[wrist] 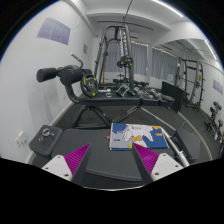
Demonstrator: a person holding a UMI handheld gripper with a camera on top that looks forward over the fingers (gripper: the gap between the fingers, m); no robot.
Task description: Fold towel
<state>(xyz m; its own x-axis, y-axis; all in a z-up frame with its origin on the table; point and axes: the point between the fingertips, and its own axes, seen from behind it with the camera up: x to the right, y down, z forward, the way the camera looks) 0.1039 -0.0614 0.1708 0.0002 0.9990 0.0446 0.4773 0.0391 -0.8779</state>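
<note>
A folded towel (pixel 124 136), white and blue with coloured patterns, lies flat on a dark grey table (pixel 95 165), just ahead of my fingers and a little toward the right one. My gripper (pixel 111 160) is open and empty. Its two fingers, with magenta pads (pixel 75 159), stand wide apart above the table's near edge, short of the towel and not touching it.
The room is a gym. A weight bench (pixel 70 85) stands beyond the table at the left, a cable machine (pixel 120 55) at the back centre, a rack (pixel 190 80) at the right. A dark tray (pixel 50 140) sits on the table's left side.
</note>
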